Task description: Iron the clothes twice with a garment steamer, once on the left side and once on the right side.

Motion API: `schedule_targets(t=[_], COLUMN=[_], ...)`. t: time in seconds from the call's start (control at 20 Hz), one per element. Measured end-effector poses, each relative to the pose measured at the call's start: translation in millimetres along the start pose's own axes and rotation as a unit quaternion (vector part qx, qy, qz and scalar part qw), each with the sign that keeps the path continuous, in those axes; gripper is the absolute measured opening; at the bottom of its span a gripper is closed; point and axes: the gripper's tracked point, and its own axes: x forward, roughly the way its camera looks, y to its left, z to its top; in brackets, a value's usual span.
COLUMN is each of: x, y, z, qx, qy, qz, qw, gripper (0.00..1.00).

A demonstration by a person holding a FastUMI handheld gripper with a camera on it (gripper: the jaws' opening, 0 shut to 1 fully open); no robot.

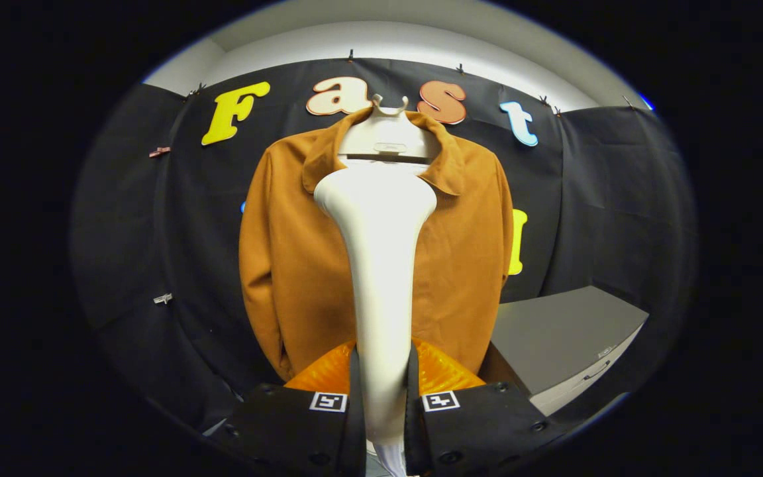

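Gripper (pixel 383 391) clamped on the white garment steamer (pixel 379 265), both fingers pressing its handle. Steamer stands upright between the fingers, head raised in front of the brown jacket's (pixel 295 265) collar and centre. Jacket hangs on a pale hanger (pixel 388 136) against the booth wall. Grey counter (pixel 560 331) beside the jacket's lower hem.

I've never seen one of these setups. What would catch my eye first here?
Probably the white garment steamer, rising tall from between the fingers of the hand-held gripper, which is shut on its handle. Just beyond its wide head hangs a brown jacket on a pale hanger against the black wall. A grey cabinet stands beside the jacket, lower down.
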Motion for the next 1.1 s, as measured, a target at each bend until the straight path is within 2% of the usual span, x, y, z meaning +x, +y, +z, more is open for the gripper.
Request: schedule_targets(t=[0.15,0.35,0.8,1.1], x=[12,31,64,69], y=[26,47,45,32], z=[0,-8,-59,-97], qx=[-0.006,-0.021,-0.042,-0.043], qy=[0.0,0.001,0.031,0.062], qz=[0.012,0.004,-0.034,-0.043], qw=[1.0,1.0,0.998,0.996], gripper=[0.26,0.26,0.26,0.27])
